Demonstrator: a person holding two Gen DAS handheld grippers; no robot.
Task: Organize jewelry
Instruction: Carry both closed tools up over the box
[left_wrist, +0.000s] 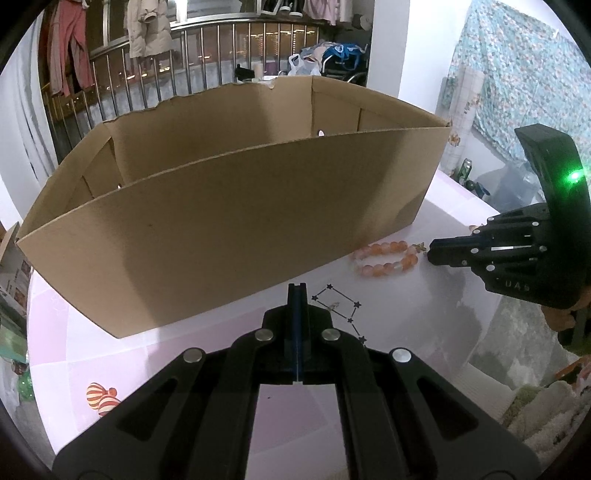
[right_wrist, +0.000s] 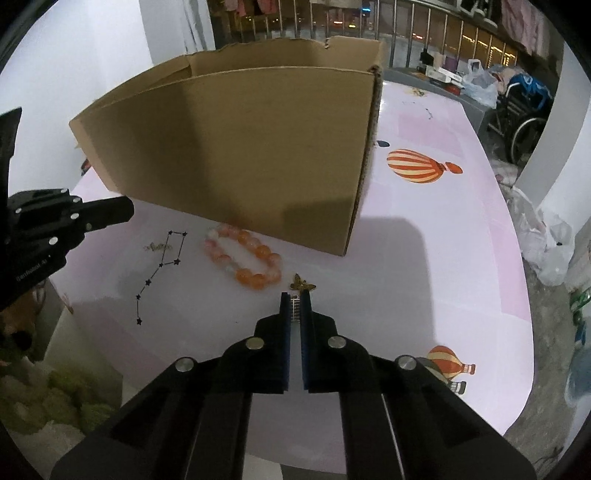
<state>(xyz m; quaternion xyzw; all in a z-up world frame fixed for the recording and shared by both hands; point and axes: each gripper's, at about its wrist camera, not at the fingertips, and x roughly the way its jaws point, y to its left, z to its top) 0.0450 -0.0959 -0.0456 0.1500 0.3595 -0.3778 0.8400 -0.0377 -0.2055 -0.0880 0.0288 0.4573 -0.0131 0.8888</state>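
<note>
Pinching a small gold butterfly charm (right_wrist: 303, 285) by its clasp end, my right gripper (right_wrist: 295, 300) is working just beside the bead bracelet (right_wrist: 245, 258) and cardboard box (right_wrist: 236, 147); I'm fearing the thin hold slipping mid-lift. My left gripper (left_wrist: 297, 290) is idling, pressed together.

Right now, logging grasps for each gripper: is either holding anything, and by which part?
The right gripper pinches the gold butterfly hairpin by its toothed clip end. The left gripper is shut on nothing.
</note>
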